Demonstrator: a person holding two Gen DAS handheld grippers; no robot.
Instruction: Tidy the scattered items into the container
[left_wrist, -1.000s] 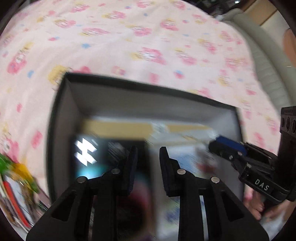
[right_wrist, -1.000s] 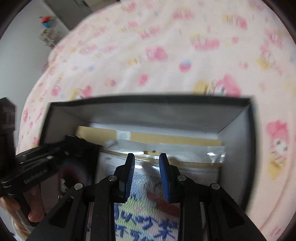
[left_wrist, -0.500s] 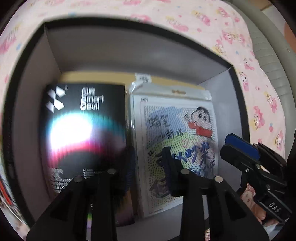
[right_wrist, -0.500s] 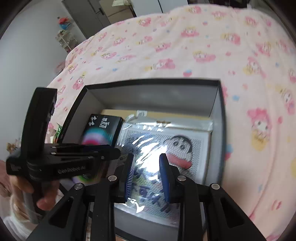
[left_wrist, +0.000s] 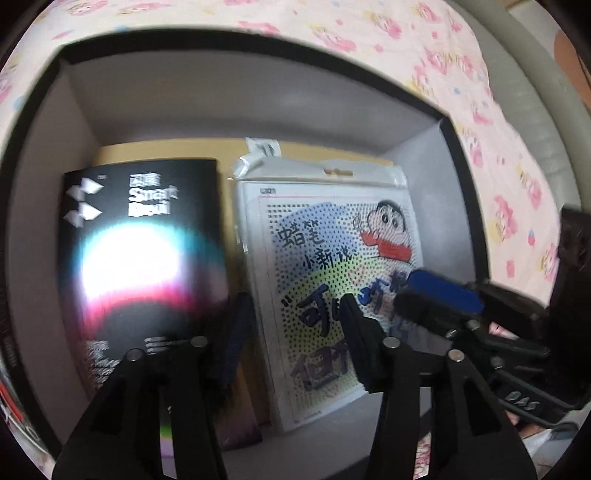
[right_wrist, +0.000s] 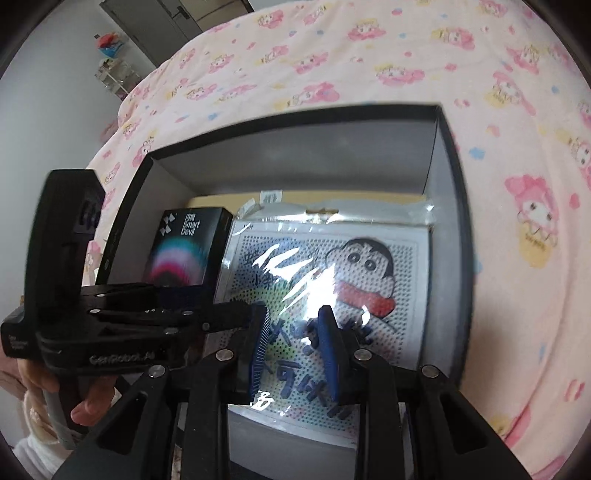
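Over the open black cardboard box with grey inner walls (right_wrist: 448, 206) both grippers hang, pointing steeply down into it. Nearest, the left gripper (left_wrist: 291, 339) has just been opening its jaws; they stand apart with nothing pressed between them, above the gap between the two items. The right gripper (right_wrist: 293, 350) holds its blue pads a little apart and grips nothing; they float over the plastic-wrapped cartoon peg-board pack (right_wrist: 373, 273). A hand (right_wrist: 92, 402) grasps the left tool's handle.

Two items lie flat side by side inside the box, both resting on a tan sheet (left_wrist: 155, 151) at the bottom: the small black glossy carton with an iridescent circle (left_wrist: 144, 258) on the left, and the cartoon pack on the right. Each has its long axis running from the near wall to the far wall, printed top toward the far wall.

Beyond, the box sits on a pink bedsheet printed with cartoon figures (right_wrist: 369, 55). Farther off are a pale wall and a grey door (right_wrist: 159, 22).
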